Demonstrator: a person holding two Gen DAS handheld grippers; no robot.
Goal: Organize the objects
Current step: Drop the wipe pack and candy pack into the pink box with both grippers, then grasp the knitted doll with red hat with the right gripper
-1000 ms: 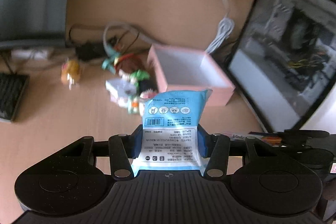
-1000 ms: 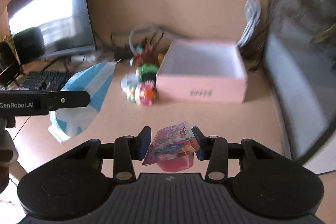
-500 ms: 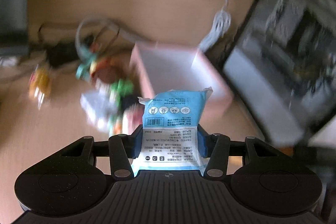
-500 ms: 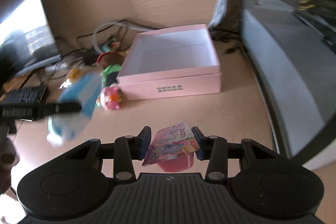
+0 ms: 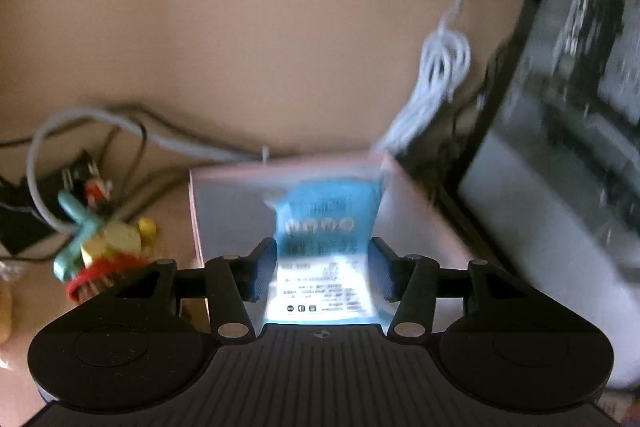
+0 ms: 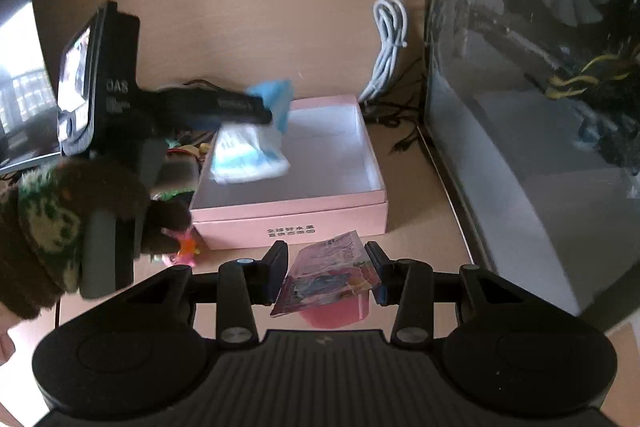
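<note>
My left gripper (image 5: 322, 263) is shut on a blue and white tissue packet (image 5: 326, 247) and holds it over the open pink box (image 5: 224, 211). In the right wrist view the same packet (image 6: 256, 143) hangs above the left part of the pink box (image 6: 292, 219), held by the left gripper (image 6: 264, 111). My right gripper (image 6: 326, 269) is shut on a pink snack cup with a colourful foil lid (image 6: 328, 281), just in front of the box's near wall.
Small toys (image 5: 100, 251) and cables (image 5: 92, 131) lie left of the box. A coiled white cable (image 6: 386, 47) hangs behind it. A glass-sided computer case (image 6: 532, 107) stands at the right. A monitor (image 6: 20, 75) stands at the left.
My left gripper has moved forward with the tissue packet, from in front of the box to over it. My right gripper has come closer to the box's front wall with the snack cup.
</note>
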